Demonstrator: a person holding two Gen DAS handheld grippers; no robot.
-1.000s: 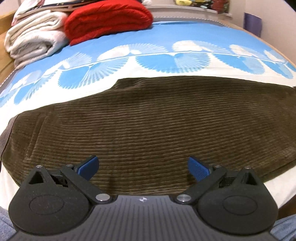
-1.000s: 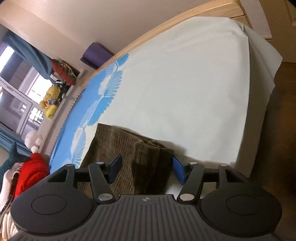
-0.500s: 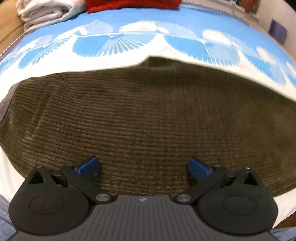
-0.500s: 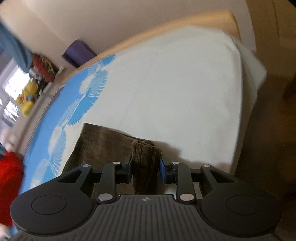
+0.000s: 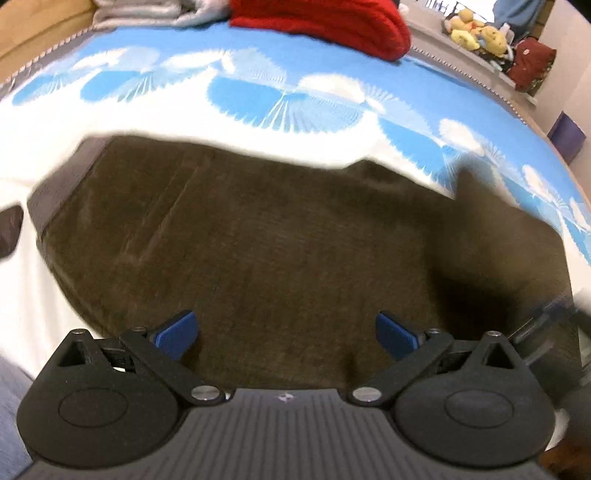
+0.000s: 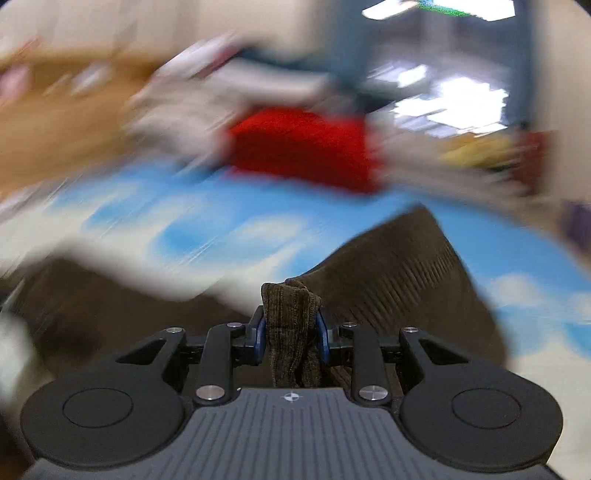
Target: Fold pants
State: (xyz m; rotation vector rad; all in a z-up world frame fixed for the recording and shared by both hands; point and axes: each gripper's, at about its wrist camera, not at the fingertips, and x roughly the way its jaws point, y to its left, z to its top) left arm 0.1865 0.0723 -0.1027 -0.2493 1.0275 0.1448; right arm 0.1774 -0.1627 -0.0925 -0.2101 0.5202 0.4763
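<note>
My right gripper (image 6: 290,330) is clamped on a bunched hem of the brown corduroy pants (image 5: 280,251), lifted above the bed (image 5: 280,107).

My left gripper (image 5: 286,330) hovers over the near edge of the pants with its blue fingers (image 5: 177,330) wide apart, holding nothing. The pants lie spread on the blue-and-white bedspread; a folded red blanket (image 5: 325,22) sits at the far side. The right view is blurred.

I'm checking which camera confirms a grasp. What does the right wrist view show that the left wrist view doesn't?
Only the right wrist view shows the right tool shut on a bunched end of the brown corduroy pants. Only the left wrist view shows the left tool open above the pants' flat part, plus their grey waistband. Both show the blue-patterned bedsheet and the red blanket.
</note>
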